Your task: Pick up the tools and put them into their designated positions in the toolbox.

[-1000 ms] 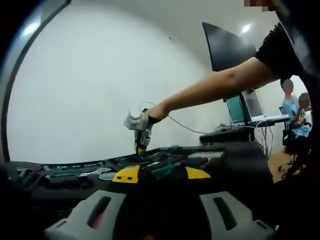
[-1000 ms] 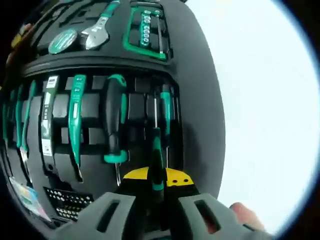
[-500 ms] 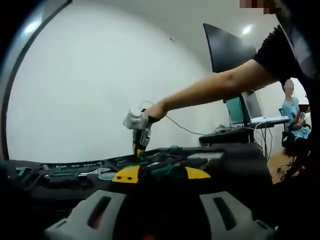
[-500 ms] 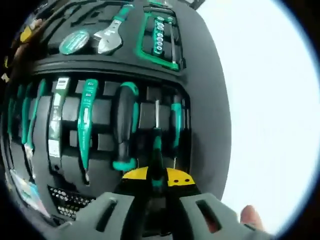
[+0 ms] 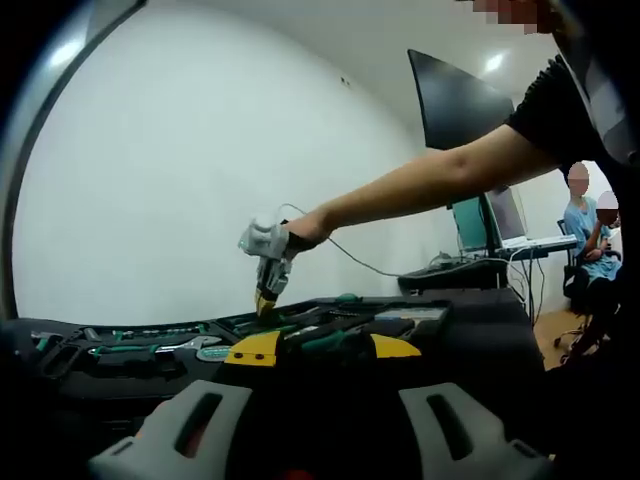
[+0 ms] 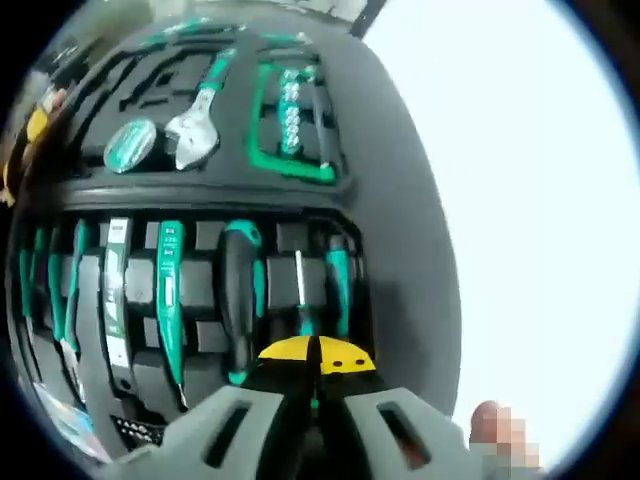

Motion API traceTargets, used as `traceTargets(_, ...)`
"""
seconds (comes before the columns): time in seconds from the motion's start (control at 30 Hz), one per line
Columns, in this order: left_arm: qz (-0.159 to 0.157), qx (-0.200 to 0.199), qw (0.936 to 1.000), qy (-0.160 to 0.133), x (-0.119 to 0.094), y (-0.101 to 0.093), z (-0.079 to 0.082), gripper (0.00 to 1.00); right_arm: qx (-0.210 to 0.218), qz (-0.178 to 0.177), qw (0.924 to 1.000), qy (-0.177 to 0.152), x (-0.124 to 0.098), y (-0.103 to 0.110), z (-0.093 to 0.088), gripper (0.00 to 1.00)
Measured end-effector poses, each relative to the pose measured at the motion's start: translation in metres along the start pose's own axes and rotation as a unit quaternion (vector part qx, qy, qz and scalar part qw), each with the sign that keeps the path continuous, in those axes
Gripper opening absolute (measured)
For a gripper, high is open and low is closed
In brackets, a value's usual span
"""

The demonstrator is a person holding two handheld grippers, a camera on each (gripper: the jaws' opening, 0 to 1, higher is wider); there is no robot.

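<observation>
The open black foam toolbox (image 6: 400,250) holds rows of green-and-black tools. My right gripper (image 6: 317,355) has its yellow pads close together on the handle end of a thin screwdriver (image 6: 299,285). The screwdriver's shaft lies along a slot between a big black screwdriver (image 6: 238,290) and a green one (image 6: 337,275). In the left gripper view the right gripper (image 5: 262,298) points down over the far tool row. My left gripper (image 5: 322,348) sits low at the toolbox edge (image 5: 480,320). A green-and-black tool (image 5: 330,342) fills the gap between its pads.
A wrench (image 6: 195,125), a round tape (image 6: 130,145) and a socket rail (image 6: 292,110) fill the upper tray. White table (image 6: 530,200) lies to the right. A person's arm (image 5: 430,185) reaches across. A monitor (image 5: 455,100) and seated people (image 5: 585,220) are behind.
The right gripper has lifted a little and drifted left over the toolbox. Less of the thin screwdriver's handle shows beyond its pads. The left gripper has stayed put.
</observation>
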State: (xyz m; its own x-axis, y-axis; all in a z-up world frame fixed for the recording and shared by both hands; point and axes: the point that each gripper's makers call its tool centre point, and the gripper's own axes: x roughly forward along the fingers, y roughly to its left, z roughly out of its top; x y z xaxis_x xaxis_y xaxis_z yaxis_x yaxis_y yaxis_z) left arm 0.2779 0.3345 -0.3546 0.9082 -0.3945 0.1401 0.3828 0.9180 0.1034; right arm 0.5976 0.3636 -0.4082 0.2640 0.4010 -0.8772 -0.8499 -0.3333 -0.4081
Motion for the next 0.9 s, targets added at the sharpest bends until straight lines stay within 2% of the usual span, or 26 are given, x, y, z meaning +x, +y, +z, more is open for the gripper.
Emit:
traceTargets(0.07,0.001,0.0,1.0,0.0,0.0,0.0,0.0,0.31,0.015,0.001,0.9999,0.002,0.0,0.003,0.002,0.0)
traceTargets(0.13,0.001,-0.001,1.0,-0.001,0.0,0.0,0.0,0.31,-0.003,-0.005,0.9999,0.016,0.002,-0.002,-0.002,0.0)
traceTargets(0.17,0.001,-0.001,1.0,-0.001,0.0,0.0,0.0,0.31,-0.02,-0.006,0.9989,0.041,0.002,-0.002,-0.011,0.0)
traceTargets(0.23,0.0,-0.001,1.0,-0.002,0.0,0.0,0.001,0.31,-0.028,-0.004,0.9988,0.039,0.002,-0.002,-0.01,0.0)
traceTargets(0.27,-0.001,-0.002,1.0,-0.002,0.0,0.0,0.001,0.31,-0.002,-0.003,0.9991,0.042,0.0,-0.002,-0.01,0.0)
traceTargets(0.33,-0.001,-0.003,1.0,-0.003,0.0,0.001,0.001,0.31,0.002,0.015,0.9994,0.03,-0.005,0.0,-0.006,0.0)
traceTargets(0.37,-0.002,-0.003,1.0,-0.003,0.0,0.0,0.001,0.31,-0.002,0.033,0.9992,0.021,-0.006,0.006,-0.003,0.05)
traceTargets(0.4,-0.002,-0.004,1.0,-0.004,-0.001,0.0,0.001,0.31,-0.004,0.033,0.9992,0.023,-0.006,0.005,-0.005,0.09)
traceTargets(0.43,-0.002,-0.003,1.0,-0.003,-0.001,0.0,0.001,0.31,-0.014,0.022,0.9992,0.03,-0.005,0.002,-0.009,0.08)
traceTargets(0.47,-0.002,-0.003,1.0,-0.004,-0.001,0.0,0.001,0.31,-0.035,0.035,0.9984,0.029,-0.003,0.005,-0.01,0.08)
traceTargets(0.53,-0.002,-0.004,1.0,-0.005,-0.001,0.0,0.002,0.31,-0.04,0.042,0.9979,0.029,-0.002,0.012,-0.011,0.04)
traceTargets(0.9,-0.002,-0.004,1.0,-0.003,-0.002,0.0,0.002,0.31,-0.022,0.044,0.9984,0.029,-0.006,0.017,-0.005,0.02)
